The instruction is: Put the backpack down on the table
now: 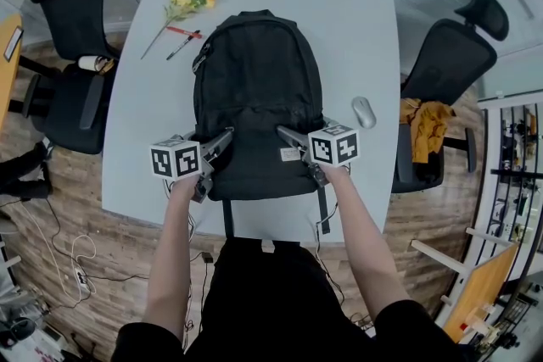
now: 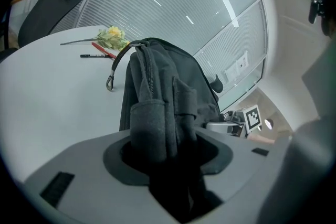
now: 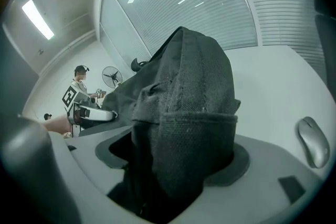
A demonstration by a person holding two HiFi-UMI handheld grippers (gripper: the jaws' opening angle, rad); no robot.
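Backpack: flat in the middle of the table, long axis from near edge to far edge; left gripper and right gripper at its near-edge corners, equally close, jaws spread loosely around its fabric.

Bright, even light; fisheye-warped edges.

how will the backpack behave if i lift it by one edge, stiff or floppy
Likely floppy: the backpack lies slumped on the table, its fabric bunched in soft folds. Probably light for its size, as it looks only partly filled. Unlikely to roll.
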